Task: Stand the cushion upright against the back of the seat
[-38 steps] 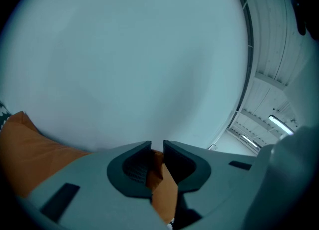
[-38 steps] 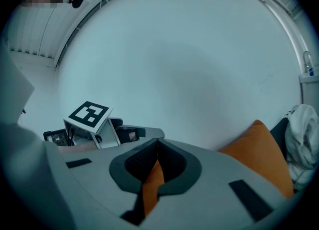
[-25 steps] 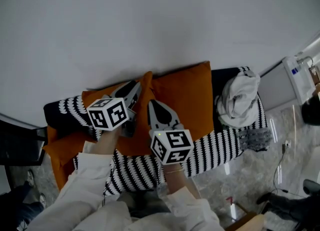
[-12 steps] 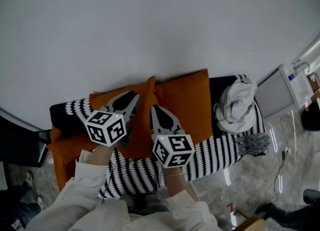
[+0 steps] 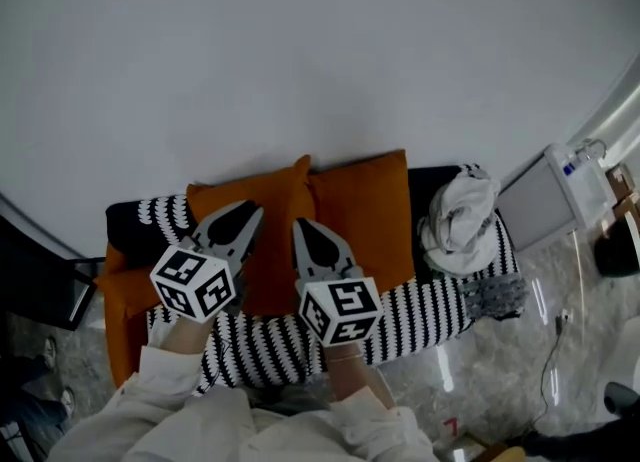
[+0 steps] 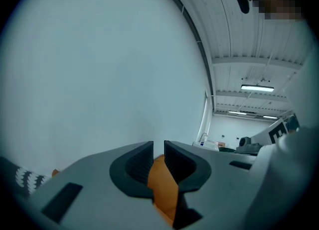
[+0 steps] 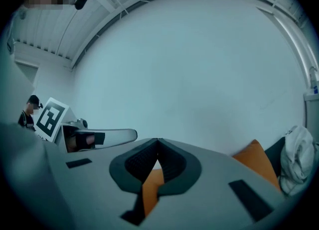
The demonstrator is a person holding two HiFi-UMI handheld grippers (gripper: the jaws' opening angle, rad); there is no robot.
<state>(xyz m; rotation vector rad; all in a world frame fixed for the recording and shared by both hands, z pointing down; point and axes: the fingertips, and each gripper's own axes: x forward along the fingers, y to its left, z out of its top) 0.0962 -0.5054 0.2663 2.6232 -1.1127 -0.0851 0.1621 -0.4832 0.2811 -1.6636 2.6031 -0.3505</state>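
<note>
An orange cushion (image 5: 272, 250) stands tilted on the striped seat (image 5: 420, 315), its top edge near the white wall. My left gripper (image 5: 252, 214) is shut on the upper edge of that cushion (image 6: 162, 186), orange fabric pinched between its jaws. My right gripper (image 5: 302, 226) is shut on the same edge a little to the right, with the cushion's cloth (image 7: 152, 186) under its closed tips. A second orange cushion (image 5: 365, 220) leans upright against the wall just to the right and touches the held one. In the right gripper view my left gripper (image 7: 117, 135) shows beside my right one.
A white bundled cloth (image 5: 458, 225) lies on the seat's right part, with a grey fuzzy piece (image 5: 492, 295) at that end. More orange fabric (image 5: 122, 295) hangs at the left end. A white box-like unit (image 5: 548, 200) stands right of the seat. The floor is glossy stone.
Both grippers have risen with the cushion's top edge still pinched. The cushion has come up from a slanted fold and now faces out more flatly near the wall.
</note>
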